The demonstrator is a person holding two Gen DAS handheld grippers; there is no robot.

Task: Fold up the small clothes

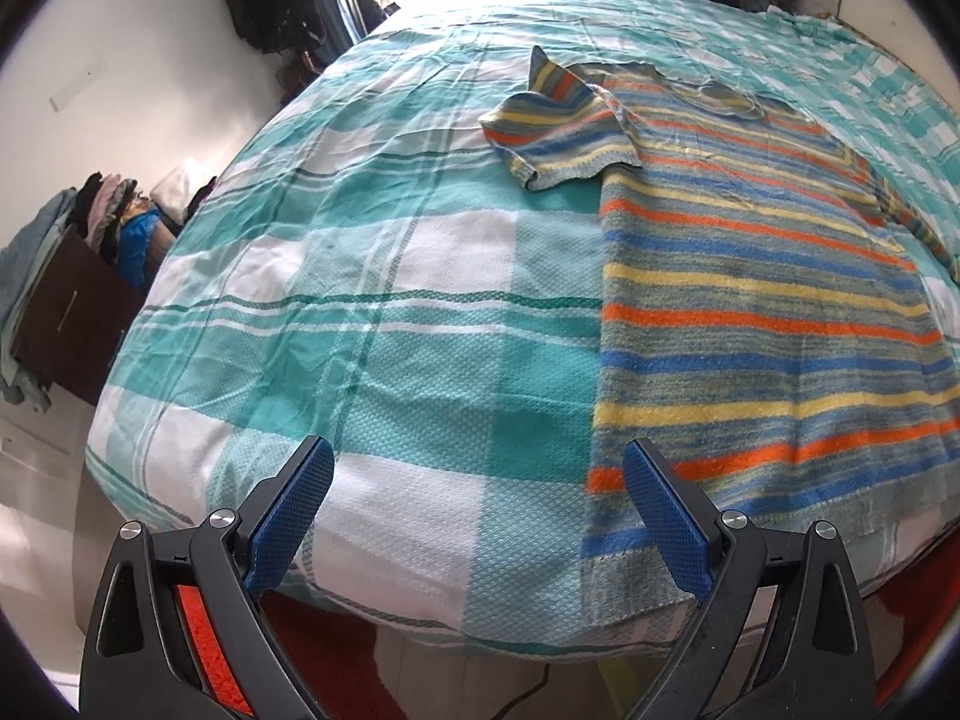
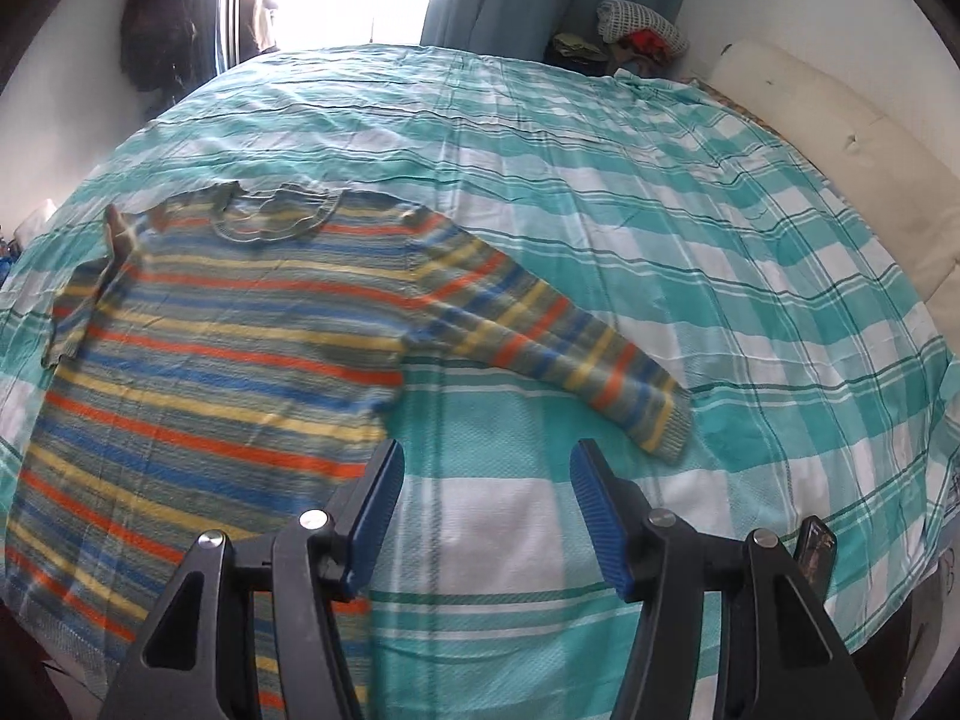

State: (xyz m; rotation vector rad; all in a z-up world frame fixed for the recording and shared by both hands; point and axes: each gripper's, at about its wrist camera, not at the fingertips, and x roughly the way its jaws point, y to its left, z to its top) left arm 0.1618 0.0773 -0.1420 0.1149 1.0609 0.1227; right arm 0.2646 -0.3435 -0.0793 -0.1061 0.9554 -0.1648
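Both tools hang over the near edge of the bed, which is covered by a teal-and-white checked spread.

The left gripper has its jaws wide apart, nothing between them. Its 2 blue pads frame bare bedspread at the bottom of the left wrist view, and the right-hand pad sits in front of the lower left corner of the striped sweater; whether it touches the knit I cannot tell.

The right gripper also has its jaws apart and empty, with bedspread showing in the gap. Its left pad overlaps the sweater's right side edge in the picture; contact is unclear.

The sweater lies flat, front up, collar toward the far side of the bed. It fills the right half of the left wrist view and the left half of the right wrist view. One sleeve is folded in a crumpled heap at the shoulder, upper centre of the left view. The other sleeve stretches out straight toward the right in the right view, cuff resting on the spread.

No readable brand, label or writing shows anywhere.
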